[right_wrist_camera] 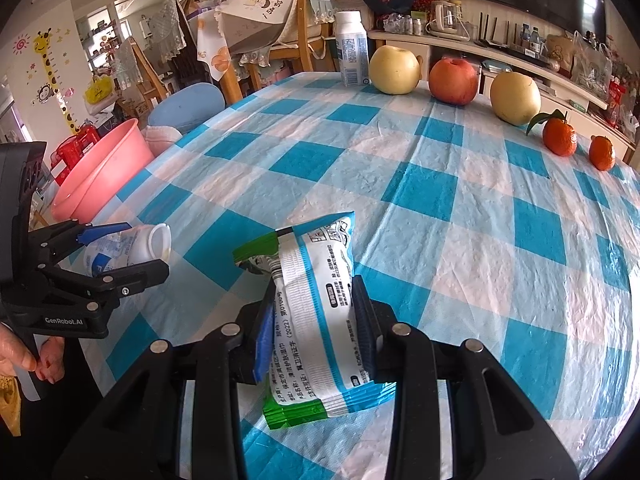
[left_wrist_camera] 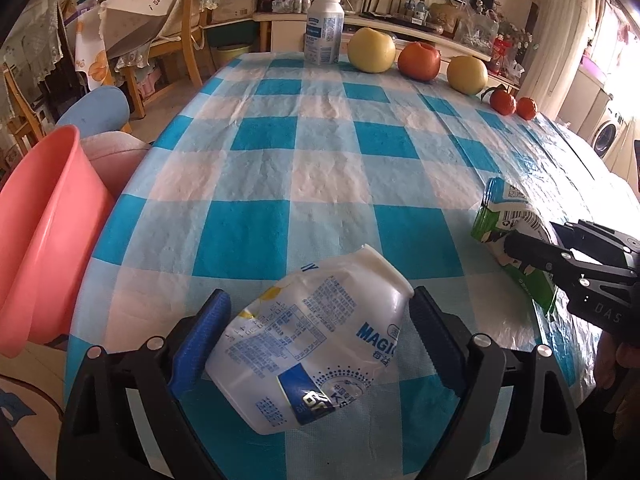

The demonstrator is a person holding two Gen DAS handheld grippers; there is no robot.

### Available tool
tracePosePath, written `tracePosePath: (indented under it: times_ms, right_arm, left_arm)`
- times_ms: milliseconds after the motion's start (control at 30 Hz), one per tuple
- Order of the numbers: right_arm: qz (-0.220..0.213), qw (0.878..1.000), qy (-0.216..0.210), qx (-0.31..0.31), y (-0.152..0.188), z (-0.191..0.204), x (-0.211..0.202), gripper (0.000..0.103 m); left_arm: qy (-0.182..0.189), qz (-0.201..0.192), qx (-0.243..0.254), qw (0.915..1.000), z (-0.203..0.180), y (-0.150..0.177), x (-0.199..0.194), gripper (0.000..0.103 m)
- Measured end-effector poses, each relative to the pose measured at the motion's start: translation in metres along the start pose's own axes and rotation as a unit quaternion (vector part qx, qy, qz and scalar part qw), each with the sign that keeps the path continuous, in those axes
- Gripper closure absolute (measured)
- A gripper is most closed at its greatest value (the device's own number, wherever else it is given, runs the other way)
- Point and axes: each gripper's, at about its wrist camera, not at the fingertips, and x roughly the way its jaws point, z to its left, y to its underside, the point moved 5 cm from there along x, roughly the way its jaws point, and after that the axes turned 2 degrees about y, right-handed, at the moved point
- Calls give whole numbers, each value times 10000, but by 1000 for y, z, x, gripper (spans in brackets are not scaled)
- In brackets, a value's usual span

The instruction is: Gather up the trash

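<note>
A crushed white plastic bottle (left_wrist_camera: 316,356) with blue print lies between the fingers of my left gripper (left_wrist_camera: 316,320) at the near edge of the checked table. Its jaws stand wide and are closing on the bottle, with both pads touching its sides. In the right wrist view the same bottle (right_wrist_camera: 132,246) shows in the left gripper (right_wrist_camera: 144,248). My right gripper (right_wrist_camera: 312,300) is shut on a green, white and blue wipes packet (right_wrist_camera: 316,280), which stands upright between its pads. From the left wrist view the packet (left_wrist_camera: 500,212) and the right gripper (left_wrist_camera: 532,248) sit at the right.
A pink plastic basin (left_wrist_camera: 60,184) stands beside the table's left edge, also seen as the basin (right_wrist_camera: 120,148). Along the far edge stand an upright white bottle (left_wrist_camera: 323,28), a yellow apple (left_wrist_camera: 371,49), a red apple (left_wrist_camera: 419,61), a pear (left_wrist_camera: 467,75) and two tangerines (left_wrist_camera: 503,102). Chairs stand behind.
</note>
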Motion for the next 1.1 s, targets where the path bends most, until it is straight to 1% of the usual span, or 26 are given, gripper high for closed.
tracePosePath:
  times_ms: [133, 267, 500, 733, 800, 867, 1100]
  right_arm:
    - [-34, 10000, -11, 35, -5, 4, -2, 67]
    - [-79, 9999, -40, -53, -12, 17, -5, 67]
    - [-137, 9993, -186, -306, -27, 55, -7, 67]
    - [-153, 9972, -415, -611, -48, 97, -1, 67]
    - [-168, 9961, -456, -735, -56, 110, 1, 67]
    - [-189, 9946, -502, -888, -65, 125, 3, 67]
    - [-276, 9883, -697, -1330, -93, 176, 12, 67]
  left_arm:
    - [-44, -246, -115, 9996, 9, -9, -10, 13]
    - [-140, -521, -310, 9981, 23, -19, -22, 13]
    - [-429, -959, -836, 9909, 64, -31, -41, 13]
    - [-710, -1247, -1388, 9799, 111, -38, -55, 13]
    - [-744, -1291, -1535, 9768, 122, -38, -57, 13]
    - [-884, -1354, -1638, 9731, 135, -38, -60, 13]
    - [-1180, -1472, -2066, 9601, 176, -37, -66, 13]
